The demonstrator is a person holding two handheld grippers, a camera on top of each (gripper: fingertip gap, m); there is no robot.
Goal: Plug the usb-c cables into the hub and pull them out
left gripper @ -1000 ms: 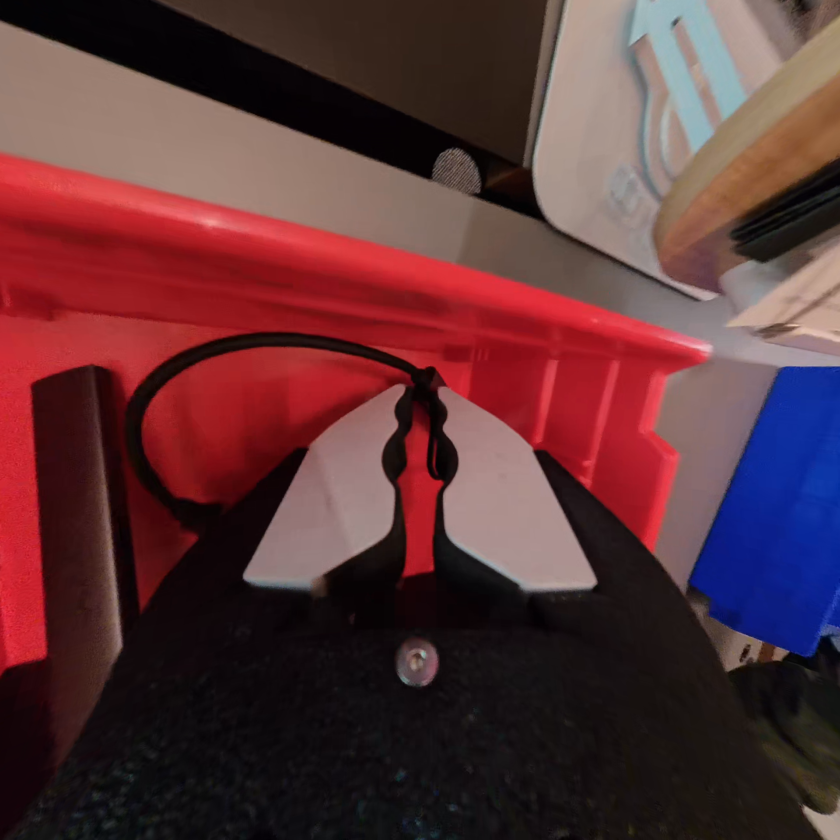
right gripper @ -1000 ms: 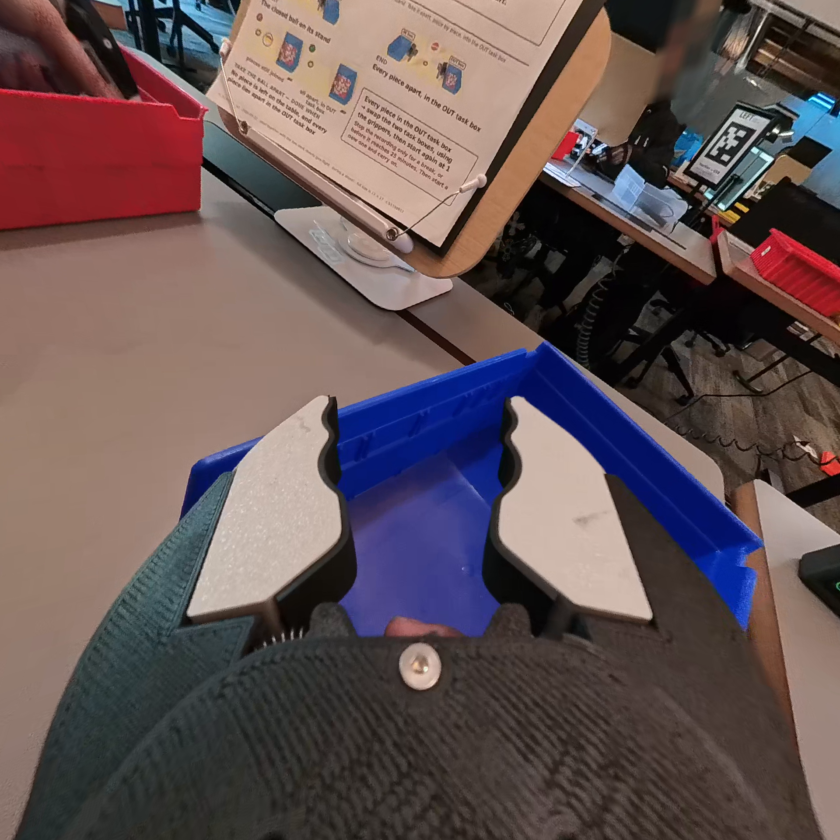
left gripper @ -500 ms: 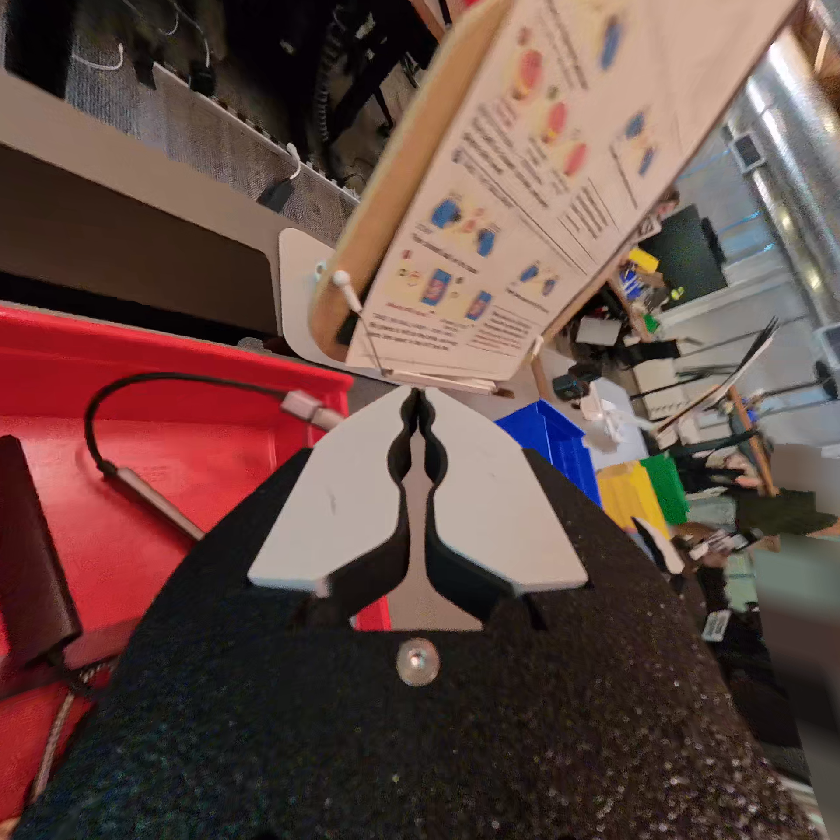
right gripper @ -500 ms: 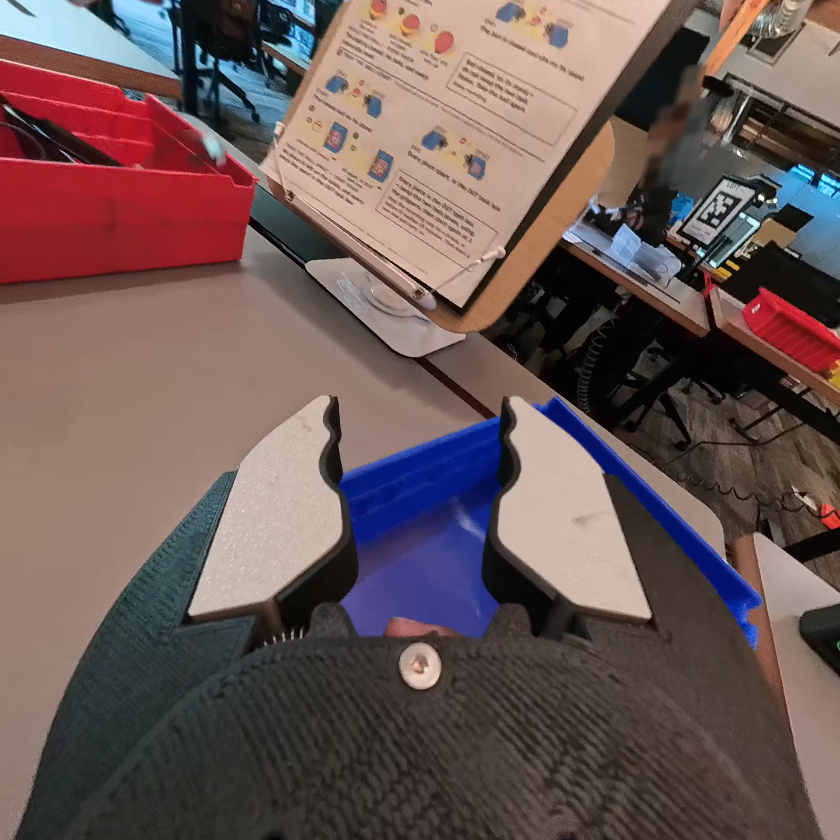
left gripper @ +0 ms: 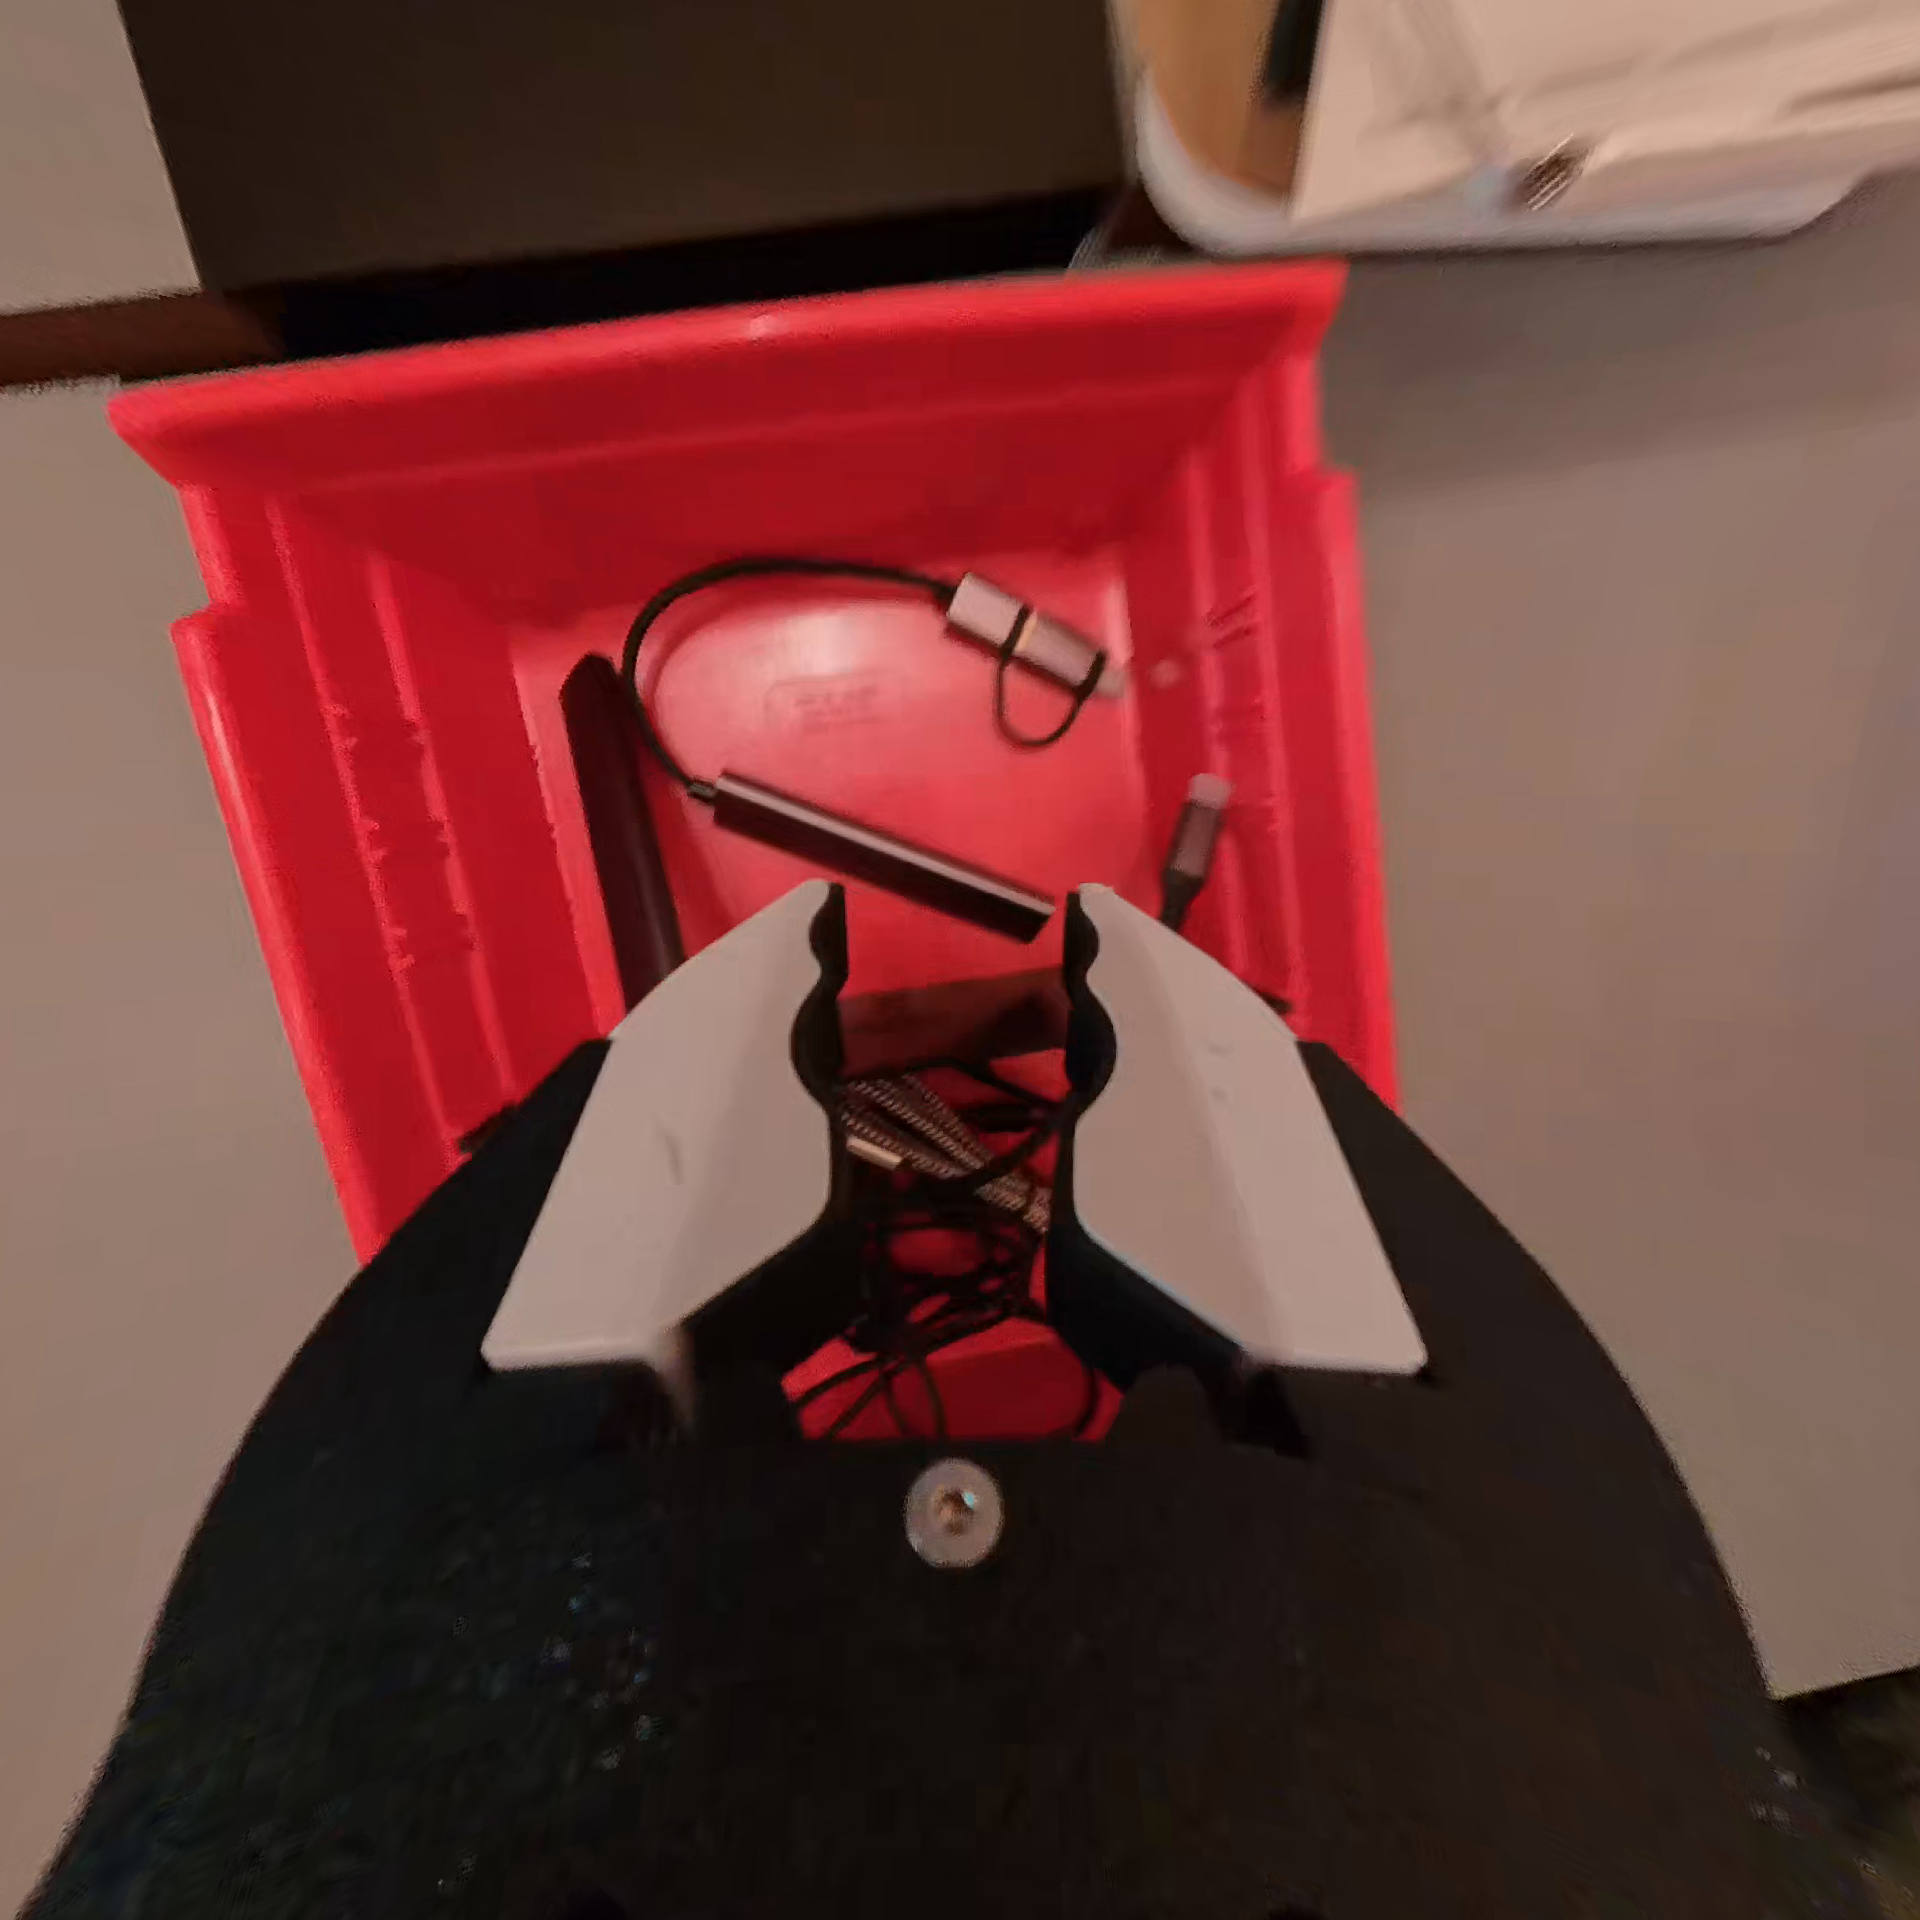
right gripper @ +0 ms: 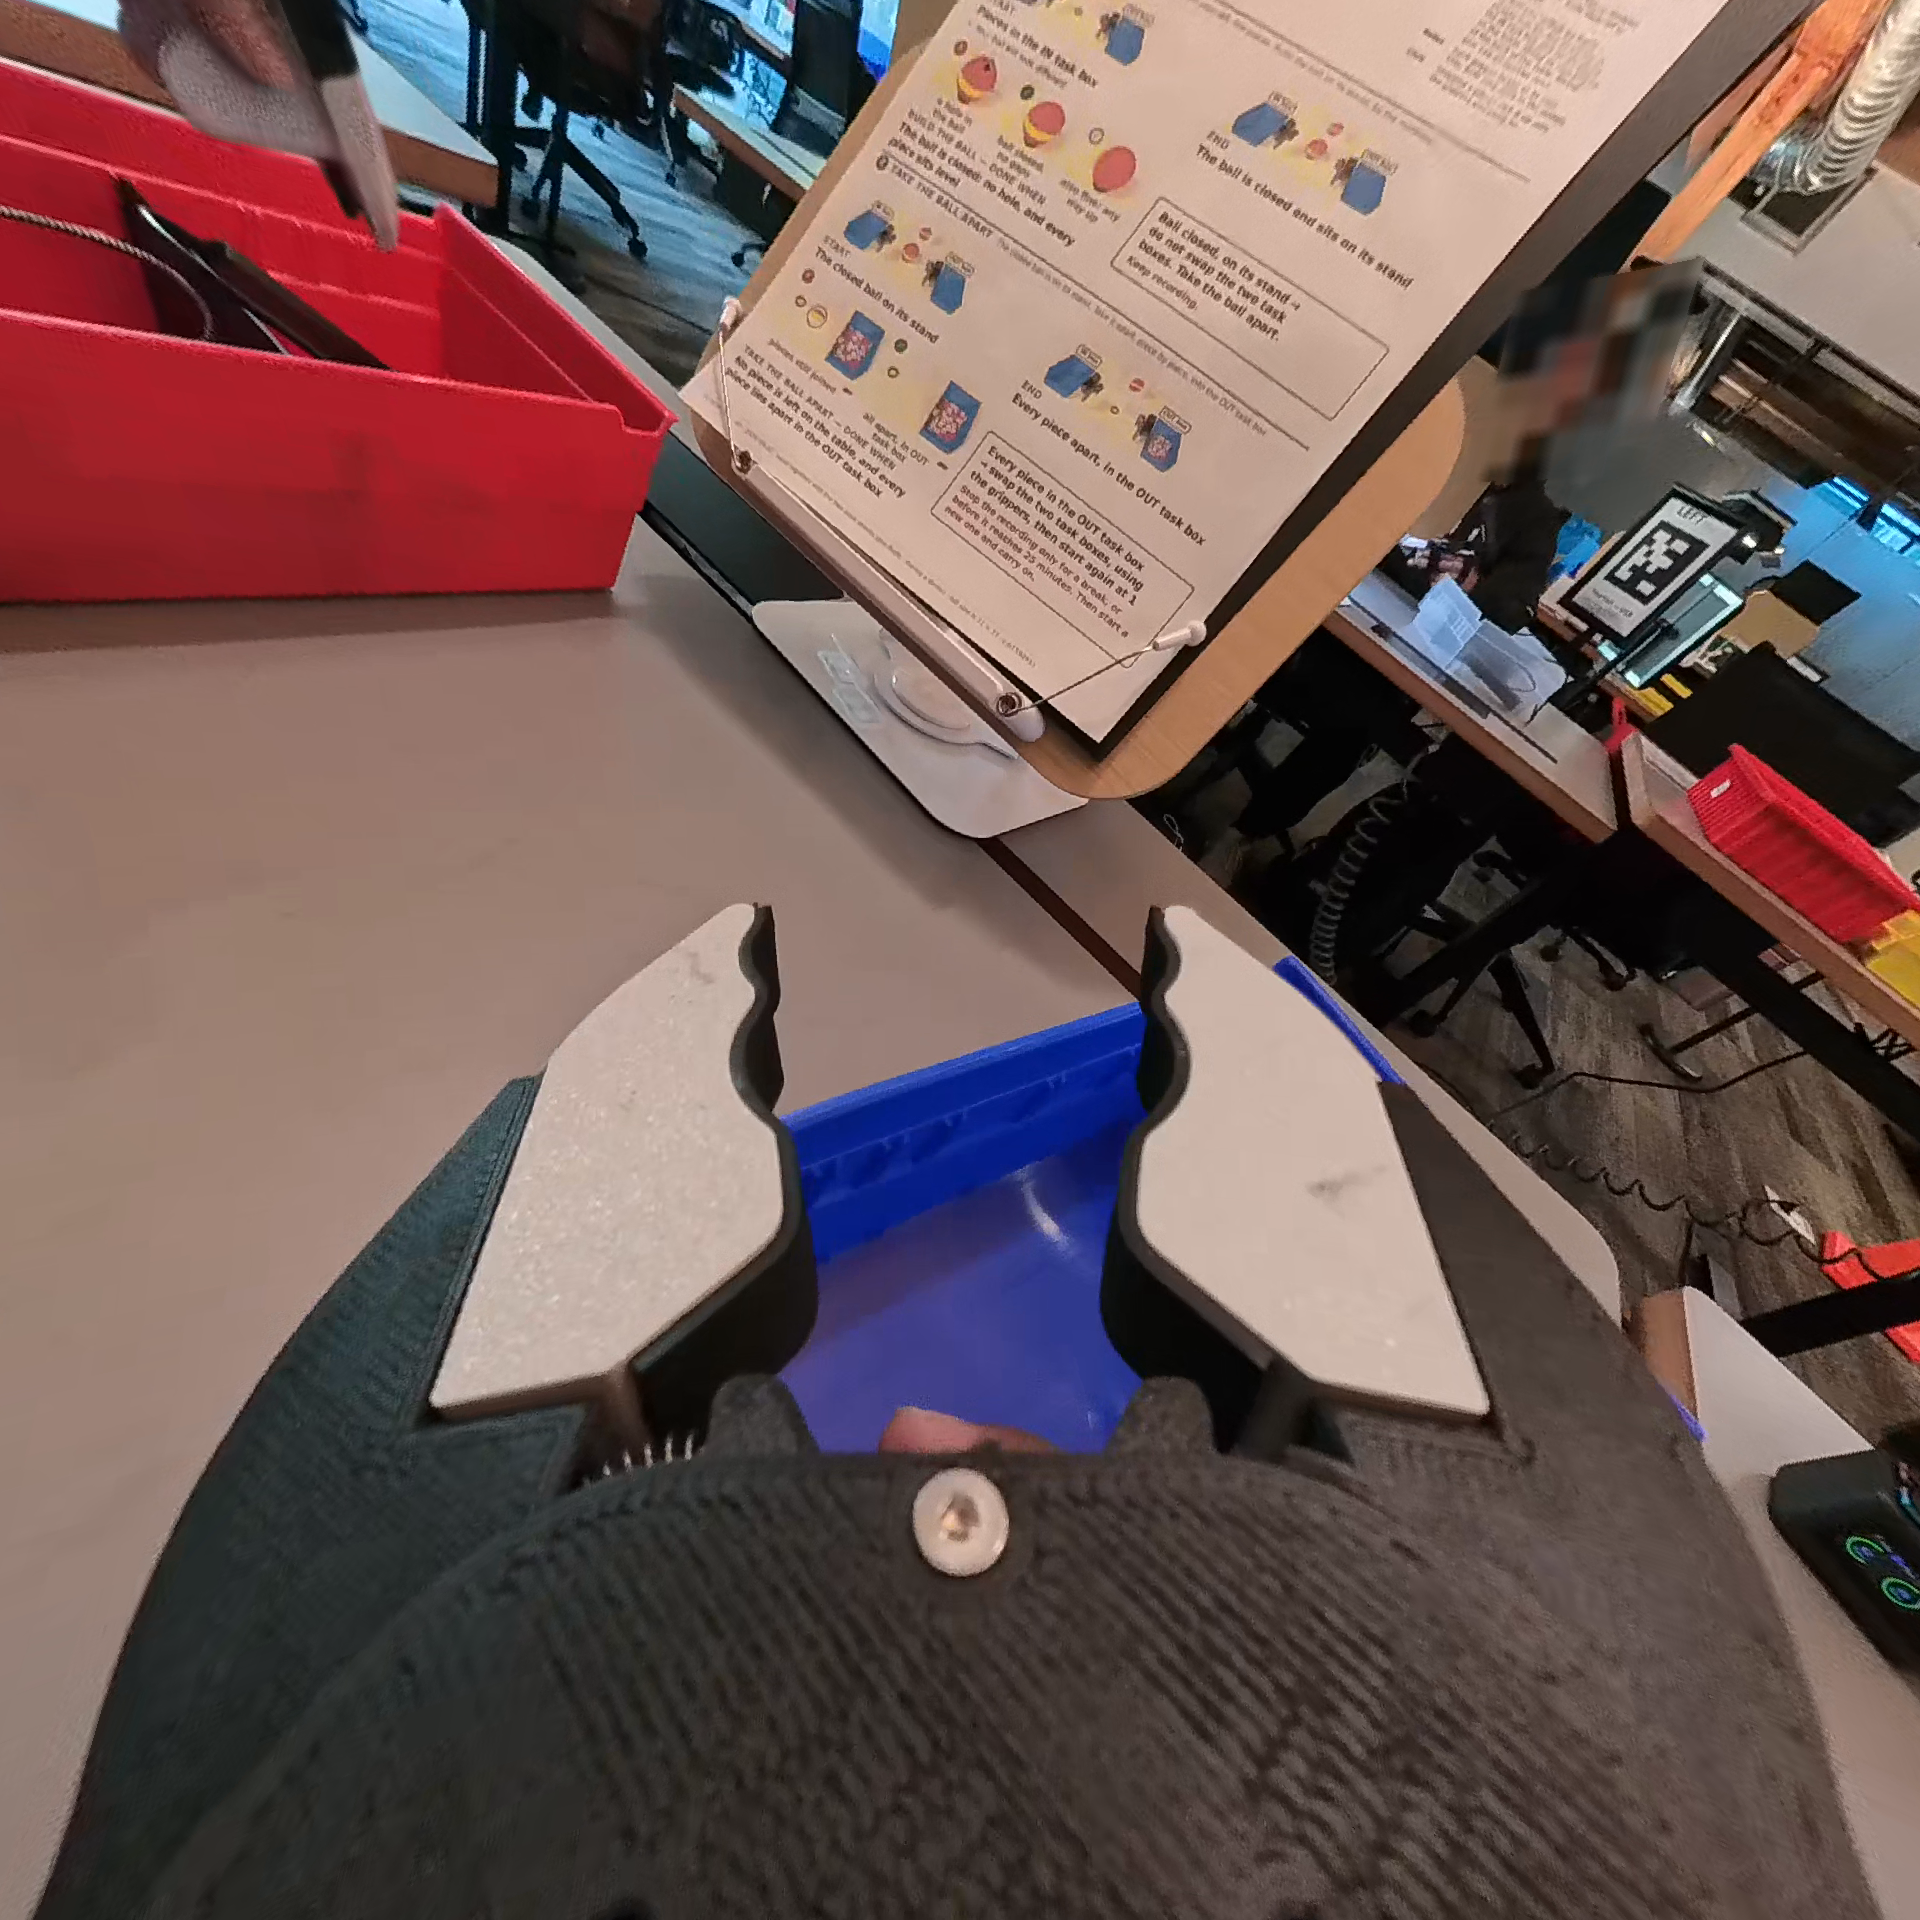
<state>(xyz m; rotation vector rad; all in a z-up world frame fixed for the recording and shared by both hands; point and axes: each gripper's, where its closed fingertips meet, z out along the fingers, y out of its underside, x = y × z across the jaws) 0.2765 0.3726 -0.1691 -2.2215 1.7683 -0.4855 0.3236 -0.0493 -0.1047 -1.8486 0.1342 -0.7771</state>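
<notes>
Left wrist view: the left tongs (left gripper: 948, 906) hang over the red bin (left gripper: 665, 436), spread wide with nothing between them. The hub (left gripper: 878, 854) lies slantwise on the bin floor just beyond the tips, near the bin's middle. Its thin black lead (left gripper: 665, 634) curls toward the far wall and ends in a silver plug with adapter (left gripper: 1023, 636) near the far right corner. A second plug (left gripper: 1195, 831) lies close against the right wall. A dark bar (left gripper: 618, 821) lies left of the hub, along a ribbed divider. Nearer than the hub, between the fingers, a tangle of braided and black cables (left gripper: 935, 1143) covers the bin floor, with a dark flat piece at its far edge. The floor between hub and far wall is bare red. The counter (left gripper: 1610, 831) runs bare on both sides of the bin.

Right wrist view: the right tongs (right gripper: 958, 914) are spread wide and hold nothing, poised above the blue bin (right gripper: 966, 1081), whose far rim sits between the fingers. The blue bin lies close to the counter's right edge. Bare counter (right gripper: 364, 831) stretches from it to the red bin (right gripper: 312, 499) at far left, where the blurred left tongs (right gripper: 353, 135) hang above the rim. A stand with an instruction sheet (right gripper: 1091, 343) stands at the counter's far edge, right of the red bin.
</notes>
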